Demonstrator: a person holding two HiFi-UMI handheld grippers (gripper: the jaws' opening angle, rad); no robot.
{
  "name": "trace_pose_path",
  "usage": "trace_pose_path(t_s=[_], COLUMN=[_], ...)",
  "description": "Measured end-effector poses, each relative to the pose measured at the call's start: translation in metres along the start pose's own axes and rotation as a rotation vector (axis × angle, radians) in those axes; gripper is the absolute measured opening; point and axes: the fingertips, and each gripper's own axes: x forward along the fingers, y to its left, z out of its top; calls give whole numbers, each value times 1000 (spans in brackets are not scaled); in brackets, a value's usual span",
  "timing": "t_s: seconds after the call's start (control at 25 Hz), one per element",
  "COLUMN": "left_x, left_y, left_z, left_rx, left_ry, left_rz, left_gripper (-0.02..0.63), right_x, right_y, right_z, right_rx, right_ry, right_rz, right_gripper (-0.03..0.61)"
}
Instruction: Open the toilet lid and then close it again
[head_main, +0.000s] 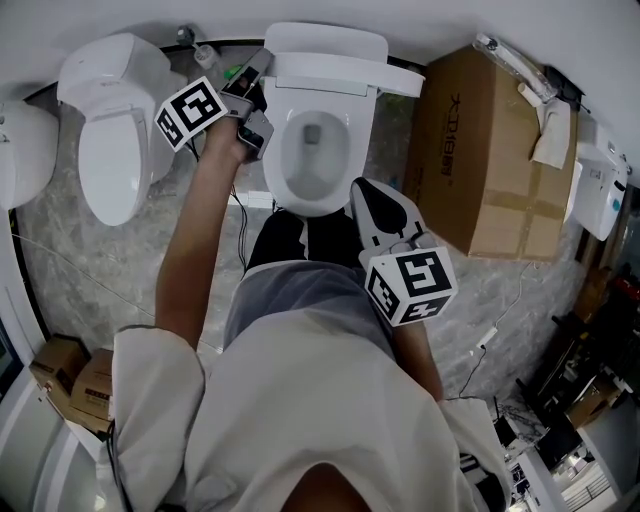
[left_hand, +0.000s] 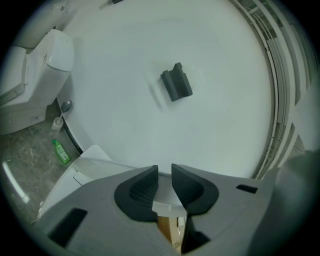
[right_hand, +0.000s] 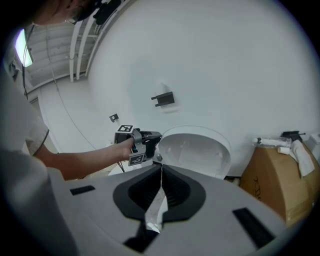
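- The toilet lid (right_hand: 195, 150) stands raised against the wall, its hollow inner face turned toward the person, with the bowl (head_main: 290, 170) open below it.
- Take the bowl as the middle of a dial, with twelve at the wall. The left gripper (head_main: 255, 75) is at about eleven o'clock, hard by the lid's left rim, on an outstretched bare forearm.
- Its jaws stand a small way apart (left_hand: 165, 172). The lid's white edge shows through the gap lower down, but I see no pad pressing on it (the tips themselves frame only bare wall).
- The right gripper (head_main: 365, 190) hangs at about five o'clock, just beside the bowl's front rim and well apart from the lid.
- Its jaws are closed tip to tip with nothing between them (right_hand: 161, 167).
- Each gripper carries its marker cube (head_main: 190, 112) toward the person's end.
- A second toilet (head_main: 110, 130) sits at nine o'clock with its lid down.
- A cardboard box (head_main: 480, 150) stands at three o'clock, close to the first toilet (white odds and ends lie on top of it).
- A small green bottle (left_hand: 61, 151) stands on the marbled floor between the two toilets, near the wall.
- A dark bracket (left_hand: 176, 82) is fixed to the wall at twelve, above the raised lid.
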Motion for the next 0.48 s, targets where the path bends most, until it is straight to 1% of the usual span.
trace_pose_path(t_s=[0.16,0.48], left_x=[9,29], left_y=[-2,-6], left_z=[8,27], left_rx=[11,74], left_ry=[-18,-44], left_rz=[2,7], left_gripper=[78,80], right_x=[3,6], right_y=[-5,-22], right_z=[3,9], right_rx=[3,26], right_ry=[3,-3], right_rz=[-3,-35], right_gripper=[12,11])
